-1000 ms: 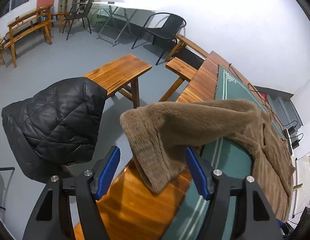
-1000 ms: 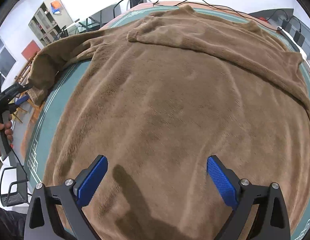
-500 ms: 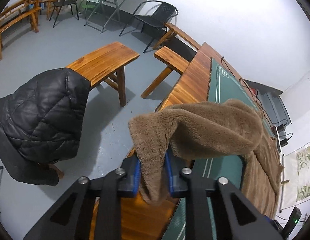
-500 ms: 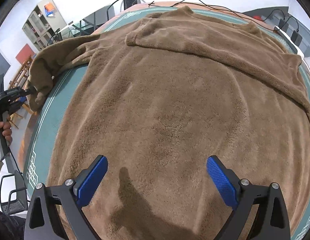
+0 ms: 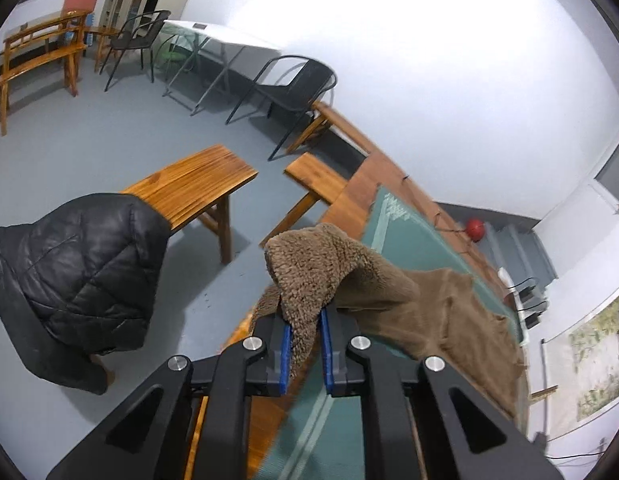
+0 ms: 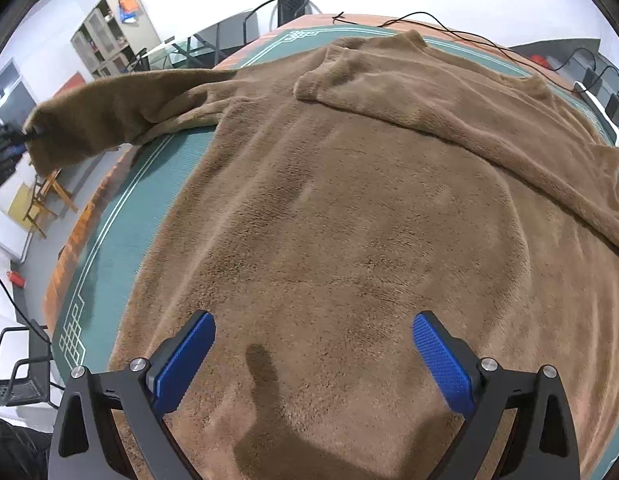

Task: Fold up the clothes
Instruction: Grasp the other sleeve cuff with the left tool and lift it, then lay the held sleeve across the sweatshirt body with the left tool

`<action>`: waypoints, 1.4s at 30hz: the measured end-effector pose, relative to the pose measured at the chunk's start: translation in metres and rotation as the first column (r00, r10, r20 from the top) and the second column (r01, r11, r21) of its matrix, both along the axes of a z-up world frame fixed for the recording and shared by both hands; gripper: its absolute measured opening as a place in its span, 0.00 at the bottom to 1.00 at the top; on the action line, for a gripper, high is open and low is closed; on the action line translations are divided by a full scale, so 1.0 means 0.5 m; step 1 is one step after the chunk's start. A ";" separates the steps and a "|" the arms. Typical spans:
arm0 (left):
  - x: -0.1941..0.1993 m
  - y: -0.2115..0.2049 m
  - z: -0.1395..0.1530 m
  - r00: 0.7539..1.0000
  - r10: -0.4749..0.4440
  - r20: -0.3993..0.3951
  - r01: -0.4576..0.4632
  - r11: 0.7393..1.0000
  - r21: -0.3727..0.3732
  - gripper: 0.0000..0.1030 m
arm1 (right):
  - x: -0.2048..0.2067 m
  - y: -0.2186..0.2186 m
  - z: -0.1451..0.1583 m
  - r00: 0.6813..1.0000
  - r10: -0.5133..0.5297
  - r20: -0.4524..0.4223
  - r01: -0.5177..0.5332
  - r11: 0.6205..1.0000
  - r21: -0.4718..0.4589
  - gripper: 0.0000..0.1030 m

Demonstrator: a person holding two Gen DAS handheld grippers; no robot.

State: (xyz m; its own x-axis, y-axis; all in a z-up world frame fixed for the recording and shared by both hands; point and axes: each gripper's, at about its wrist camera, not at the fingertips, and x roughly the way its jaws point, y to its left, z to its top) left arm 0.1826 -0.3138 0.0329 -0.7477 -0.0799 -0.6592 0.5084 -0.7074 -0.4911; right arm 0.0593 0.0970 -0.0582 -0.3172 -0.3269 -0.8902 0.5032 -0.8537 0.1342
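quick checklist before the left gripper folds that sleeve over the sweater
1. Left gripper clamped on the sleeve cuff: ok.
2. Sleeve lifted off the green mat: ok, it hangs at the table edge.
3. Sweater body spread flat: ok.
4. Other sleeve already folded across the top: ok.
5. Right gripper open and holding nothing: ok, but it hovers over the lower body.
6. Grip firmness: cannot tell.
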 end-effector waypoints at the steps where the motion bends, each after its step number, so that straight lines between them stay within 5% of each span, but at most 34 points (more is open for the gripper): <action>1: 0.000 0.008 0.013 1.000 -0.005 -0.010 0.005 1.000 0.007 0.13 | 0.000 0.002 0.001 1.000 0.001 0.000 -0.001 1.000 -0.006 0.98; 9: -0.026 0.124 0.112 0.985 -0.141 -0.098 0.144 0.989 0.022 0.12 | 0.012 0.040 0.012 1.000 -0.021 -0.014 0.020 0.999 -0.047 0.98; 17: -0.124 0.335 0.158 0.915 -0.378 -0.142 0.384 0.923 0.020 0.12 | 0.030 0.128 0.023 0.994 -0.106 -0.017 0.104 0.989 -0.103 0.98; 24: -0.238 0.535 0.092 0.835 -0.541 -0.100 0.549 0.829 0.102 0.12 | 0.032 0.232 0.038 0.980 -0.199 -0.016 0.195 0.970 -0.146 0.98; 27: -0.292 0.617 0.037 0.780 -0.624 -0.038 0.623 0.770 0.138 0.12 | 0.034 0.277 0.043 0.972 -0.236 -0.008 0.231 0.959 -0.165 0.98; 32: -0.329 0.693 -0.041 0.754 -0.651 0.086 0.632 0.755 0.175 0.23 | 0.046 0.333 0.043 0.966 -0.259 0.000 0.256 0.952 -0.166 0.98; 37: -0.301 0.695 -0.039 0.790 -0.607 0.084 0.588 0.790 0.174 0.51 | 0.062 0.380 0.036 0.968 -0.251 0.010 0.250 0.954 -0.167 0.98; 42: -0.267 0.688 -0.037 0.829 -0.554 0.082 0.535 0.827 0.173 0.52 | 0.056 0.409 0.044 0.976 -0.217 0.034 0.218 0.948 -0.231 0.98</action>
